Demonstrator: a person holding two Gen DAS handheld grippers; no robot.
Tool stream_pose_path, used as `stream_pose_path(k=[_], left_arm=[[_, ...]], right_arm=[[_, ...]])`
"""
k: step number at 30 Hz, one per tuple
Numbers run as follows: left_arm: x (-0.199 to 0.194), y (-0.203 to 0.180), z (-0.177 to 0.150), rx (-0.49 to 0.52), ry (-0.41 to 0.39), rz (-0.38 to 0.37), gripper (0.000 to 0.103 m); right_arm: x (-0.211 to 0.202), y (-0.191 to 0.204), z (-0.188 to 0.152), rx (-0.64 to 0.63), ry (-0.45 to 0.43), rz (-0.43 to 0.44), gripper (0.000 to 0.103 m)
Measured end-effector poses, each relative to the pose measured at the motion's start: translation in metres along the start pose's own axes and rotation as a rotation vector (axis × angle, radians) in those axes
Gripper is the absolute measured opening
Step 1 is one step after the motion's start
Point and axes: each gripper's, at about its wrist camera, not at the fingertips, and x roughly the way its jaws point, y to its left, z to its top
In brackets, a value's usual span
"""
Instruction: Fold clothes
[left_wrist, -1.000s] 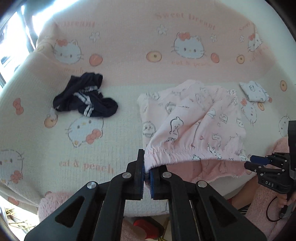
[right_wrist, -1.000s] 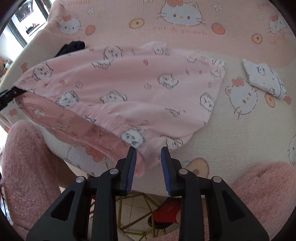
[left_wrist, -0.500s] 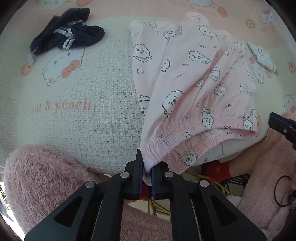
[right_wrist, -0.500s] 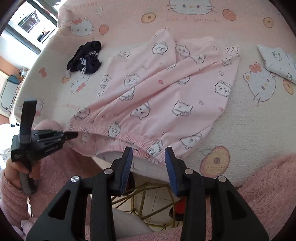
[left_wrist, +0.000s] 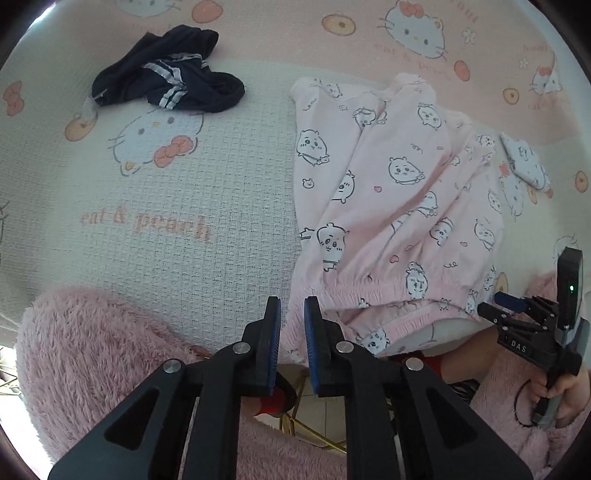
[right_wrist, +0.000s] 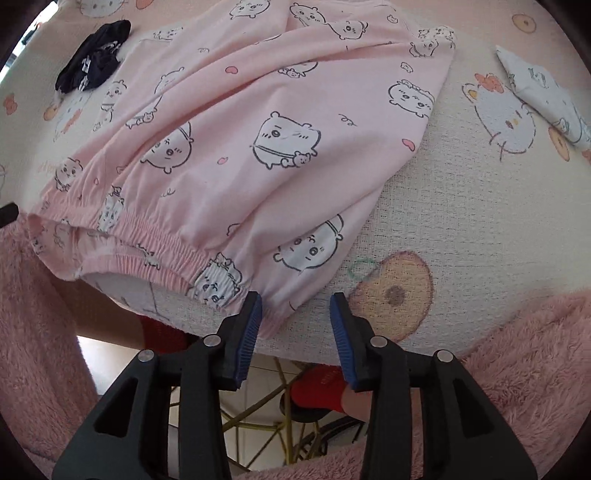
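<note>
both grippers (left_wrist: 291, 317) (right_wrist: 295, 314) downward, opening

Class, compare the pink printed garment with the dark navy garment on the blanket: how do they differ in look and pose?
The pink garment is pale with cartoon prints; the navy garment is dark with white stripes. The pink one lies spread out, waistband at the table edge; the navy one is bunched in a heap. Both rest on the blanket, unfolded.

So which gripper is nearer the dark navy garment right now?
Left. The left gripper is at the pink shorts' waistband corner on the navy garment's side; the right gripper is at the opposite corner, the shorts lying between.
</note>
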Motion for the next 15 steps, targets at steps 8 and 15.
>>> stream_pose_path(k=[8,15], left_arm=[[0.023,0.009,0.024,-0.099,-0.013,-0.085,0.014],[0.05,-0.034,-0.006,0.081,0.162,0.044,0.014]], right_arm=[[-0.034,-0.005,0.005,0.047,-0.209,0.103,0.044],[0.004,0.001,0.007,0.04,-0.075,0.001,0.043]])
